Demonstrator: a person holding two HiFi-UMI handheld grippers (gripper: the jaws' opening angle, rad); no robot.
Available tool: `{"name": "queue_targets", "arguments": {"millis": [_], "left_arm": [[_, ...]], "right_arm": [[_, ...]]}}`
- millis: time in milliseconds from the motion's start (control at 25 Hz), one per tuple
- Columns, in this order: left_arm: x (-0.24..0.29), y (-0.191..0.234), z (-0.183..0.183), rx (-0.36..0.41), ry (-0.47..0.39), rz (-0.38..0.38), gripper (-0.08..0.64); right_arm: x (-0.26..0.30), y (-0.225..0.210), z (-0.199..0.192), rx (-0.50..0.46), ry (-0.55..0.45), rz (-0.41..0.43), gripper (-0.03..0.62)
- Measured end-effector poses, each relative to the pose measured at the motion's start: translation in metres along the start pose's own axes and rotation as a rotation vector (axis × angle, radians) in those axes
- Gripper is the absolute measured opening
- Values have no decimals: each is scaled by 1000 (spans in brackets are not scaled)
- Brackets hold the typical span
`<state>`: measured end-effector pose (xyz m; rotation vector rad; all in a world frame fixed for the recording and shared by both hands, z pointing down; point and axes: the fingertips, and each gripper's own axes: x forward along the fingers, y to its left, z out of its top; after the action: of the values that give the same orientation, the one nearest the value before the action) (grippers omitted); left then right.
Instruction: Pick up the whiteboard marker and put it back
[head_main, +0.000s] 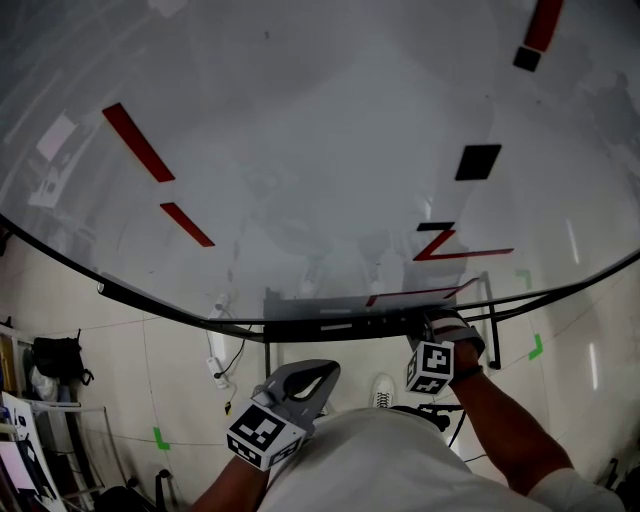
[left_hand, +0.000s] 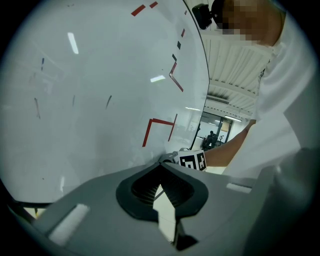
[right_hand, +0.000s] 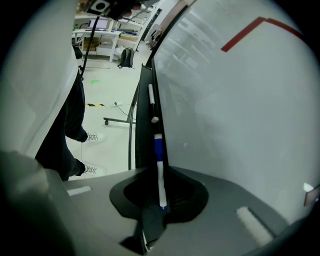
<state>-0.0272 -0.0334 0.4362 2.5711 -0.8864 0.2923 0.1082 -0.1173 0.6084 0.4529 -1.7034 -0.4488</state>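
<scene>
At about five o'clock in the head view, the right gripper (head_main: 436, 325) reaches down to the dark tray (head_main: 330, 322) that runs along the lower edge of the whiteboard (head_main: 300, 150). Its own view shows the jaws closed narrow on the whiteboard marker (right_hand: 158, 155), a white barrel with a blue band. The marker lies lengthwise along the tray line and points away toward twelve o'clock, close against the board face; whether it touches the tray I cannot tell. Farther along the same tray, toward twelve in that view, lies a second white marker (right_hand: 151, 95), with a small white round piece (right_hand: 155, 120) between it and the held one.

Near six o'clock in the head view, the left gripper (head_main: 326, 372) hangs close to the person's white shirt (head_main: 400, 460), well apart from the tray. Its jaws are drawn together with nothing between them (only pale floor shows through the hollow behind the tips).

On the board, red strokes (head_main: 138, 142) sit toward ten o'clock and a black square (head_main: 478, 161) toward two. The person's pale shoes (right_hand: 92, 137) stand on the floor at nine o'clock in the right gripper view.
</scene>
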Motion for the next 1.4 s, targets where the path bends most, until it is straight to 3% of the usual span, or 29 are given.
{"name": "queue_targets", "arguments": {"millis": [520, 840, 960, 1160, 1320, 1400], "left_arm": [[4, -1, 2, -10, -15, -13, 17], [7, -2, 3, -7, -17, -23, 17], [8, -2, 3, -6, -18, -27, 17], [12, -3, 6, 2, -17, -37, 17], [14, -6, 7, 4, -12, -49, 17], [14, -6, 8, 6, -12, -52, 17]], "right_arm": [[0, 3, -1, -65, 39, 13, 35], [-31, -10, 11, -10, -24, -25, 35], [-46, -15, 18, 98, -90, -18, 35], [-73, -28, 29, 426, -272, 30, 35], [-84, -30, 31, 548, -352, 67, 35], [-95, -32, 38, 633, -439, 103, 35]]}}
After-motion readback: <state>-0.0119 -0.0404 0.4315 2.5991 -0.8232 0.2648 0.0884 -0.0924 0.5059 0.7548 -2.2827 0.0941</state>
